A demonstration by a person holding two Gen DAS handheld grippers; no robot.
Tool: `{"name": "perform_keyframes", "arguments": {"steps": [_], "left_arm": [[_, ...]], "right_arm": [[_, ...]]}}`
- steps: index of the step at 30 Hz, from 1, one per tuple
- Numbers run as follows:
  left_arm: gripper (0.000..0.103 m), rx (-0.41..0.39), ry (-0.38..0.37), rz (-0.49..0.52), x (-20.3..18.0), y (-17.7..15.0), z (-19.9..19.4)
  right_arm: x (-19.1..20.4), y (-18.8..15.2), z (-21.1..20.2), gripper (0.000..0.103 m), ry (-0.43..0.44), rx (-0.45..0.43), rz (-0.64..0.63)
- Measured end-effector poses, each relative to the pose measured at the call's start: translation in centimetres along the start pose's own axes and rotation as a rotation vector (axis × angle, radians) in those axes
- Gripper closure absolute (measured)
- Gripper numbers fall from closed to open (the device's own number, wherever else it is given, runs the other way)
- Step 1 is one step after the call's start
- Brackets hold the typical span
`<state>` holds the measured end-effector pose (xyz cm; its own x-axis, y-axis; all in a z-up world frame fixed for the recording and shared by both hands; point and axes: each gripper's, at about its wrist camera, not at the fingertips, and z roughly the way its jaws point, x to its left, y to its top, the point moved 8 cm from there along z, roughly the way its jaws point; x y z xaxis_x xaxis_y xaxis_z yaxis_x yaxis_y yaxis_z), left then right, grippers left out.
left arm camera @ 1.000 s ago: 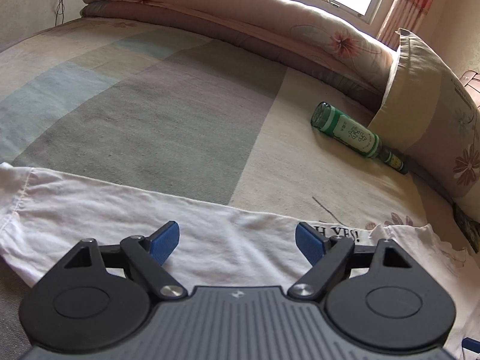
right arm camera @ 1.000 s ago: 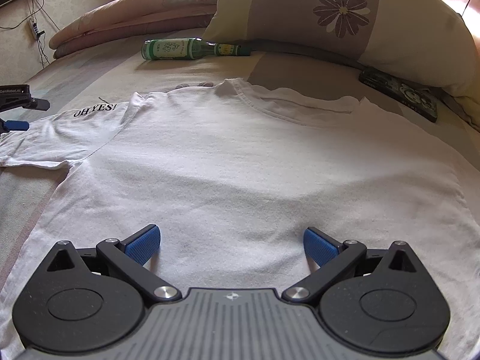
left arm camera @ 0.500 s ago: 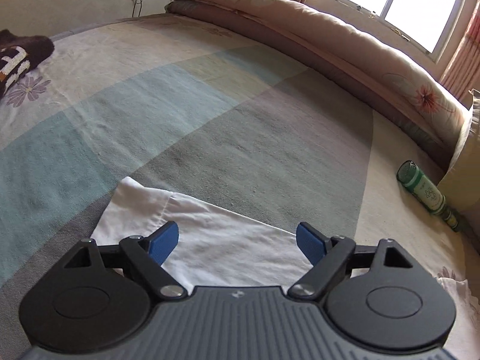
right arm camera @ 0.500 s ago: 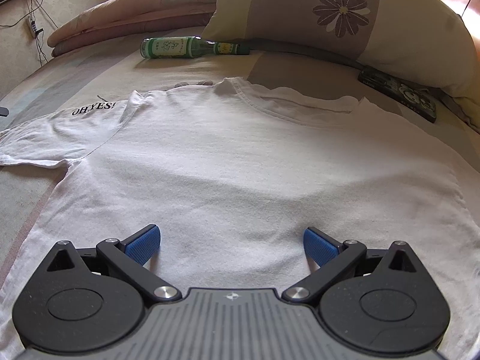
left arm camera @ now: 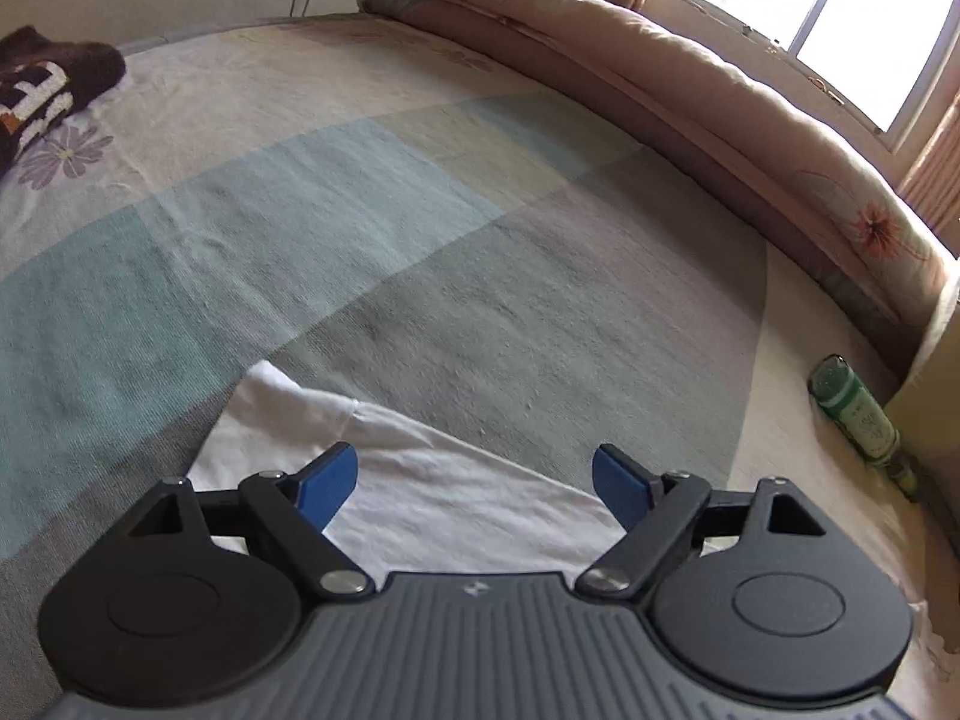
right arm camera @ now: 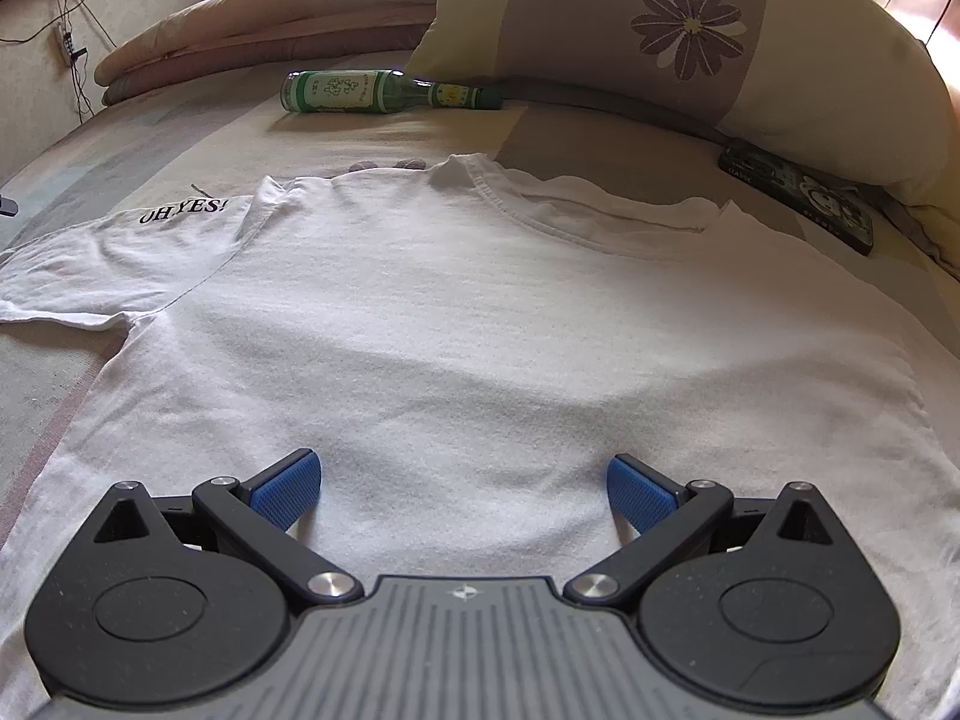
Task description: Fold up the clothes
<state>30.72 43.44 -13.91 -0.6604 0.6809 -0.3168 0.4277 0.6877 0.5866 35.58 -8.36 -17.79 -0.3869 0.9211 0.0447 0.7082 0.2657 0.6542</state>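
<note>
The white T-shirt [right arm camera: 468, 330] lies spread flat on the patchwork bedspread [left arm camera: 372, 252], collar toward the floral pillow [right arm camera: 690, 42], with a green glass bottle [right arm camera: 384, 92] lying beyond it. The right gripper [right arm camera: 465, 489] hangs over the shirt's lower body, blue pads spread wide with nothing pinched. The left gripper [left arm camera: 474, 483] is likewise spread wide above the sleeve's end [left arm camera: 384, 474], gripping nothing; whether either touches the cloth cannot be told

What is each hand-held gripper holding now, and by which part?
Nothing is held. The left hand-held gripper stands open over the white T-shirt's sleeve; the right hand-held gripper stands open over its body.
</note>
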Motion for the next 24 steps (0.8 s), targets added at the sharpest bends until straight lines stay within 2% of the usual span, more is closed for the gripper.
{"name": "perform_keyframes", "arguments": {"steps": [2, 4, 7, 9, 12, 14, 18, 21, 24], "left_arm": [[0.016, 0.058, -0.064, 0.012, -0.4, -1.6, -0.4], [0.016, 0.101, -0.077, 0.018, -0.3, -3.0, 0.0], [0.016, 0.084, 0.001, 0.023, 0.9, -3.3, 0.9], [0.020, 0.042, 0.123, 0.013, 1.5, -2.8, 0.3], [0.020, 0.006, 0.193, 0.048, 0.5, -2.5, -1.1], [0.020, -0.021, 0.147, 0.110, -1.8, -2.8, -2.8], [0.016, -0.058, 0.005, 0.233, -7.7, -4.9, -6.3], [0.015, -0.030, -0.107, 0.348, -12.6, -8.3, -8.4], [0.015, 0.015, -0.242, 0.481, -18.1, -13.0, -10.7]], "right_arm": [[0.0, 0.0, 0.1, 0.000, -0.003, -0.001, -0.003], [0.0, 0.0, 0.1, 0.000, -0.004, -0.002, -0.003], [0.0, 0.0, 0.1, 0.000, -0.006, -0.001, -0.002], [0.0, 0.1, 0.1, 0.000, -0.004, 0.001, 0.001], [0.0, 0.1, -0.1, 0.000, 0.006, 0.004, 0.011], [0.0, 0.2, -0.4, 0.000, 0.020, 0.007, 0.019], [0.2, 0.3, -1.8, 0.000, 0.053, -0.001, 0.036], [0.1, 0.8, -4.1, 0.000, 0.057, -0.050, 0.028], [-0.5, 0.9, -6.3, 0.000, 0.047, -0.096, 0.025]]}}
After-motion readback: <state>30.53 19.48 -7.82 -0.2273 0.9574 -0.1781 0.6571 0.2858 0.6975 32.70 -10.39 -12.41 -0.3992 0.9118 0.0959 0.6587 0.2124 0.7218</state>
